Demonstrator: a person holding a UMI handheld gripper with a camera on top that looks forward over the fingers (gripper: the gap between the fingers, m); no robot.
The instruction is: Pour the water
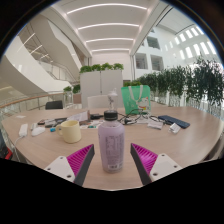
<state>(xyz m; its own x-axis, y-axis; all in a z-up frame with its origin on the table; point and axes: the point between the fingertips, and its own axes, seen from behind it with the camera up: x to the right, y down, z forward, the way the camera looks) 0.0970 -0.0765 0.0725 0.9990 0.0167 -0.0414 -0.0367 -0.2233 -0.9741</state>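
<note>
A clear bottle with a pale purple label and a white cap (111,143) stands upright on the light wooden table (160,140). It stands between my gripper's (112,160) two fingers, with a gap showing on each side. The magenta pads (80,158) angle outward at left and right, so the gripper is open around it. A yellow mug (69,131) sits on the table beyond the left finger, left of the bottle.
Scattered items lie across the far half of the table: a white carton (24,129), papers, a dark phone-like object (173,122) and a white box (99,103) behind. A green chair (135,97) and potted plants (180,84) stand beyond.
</note>
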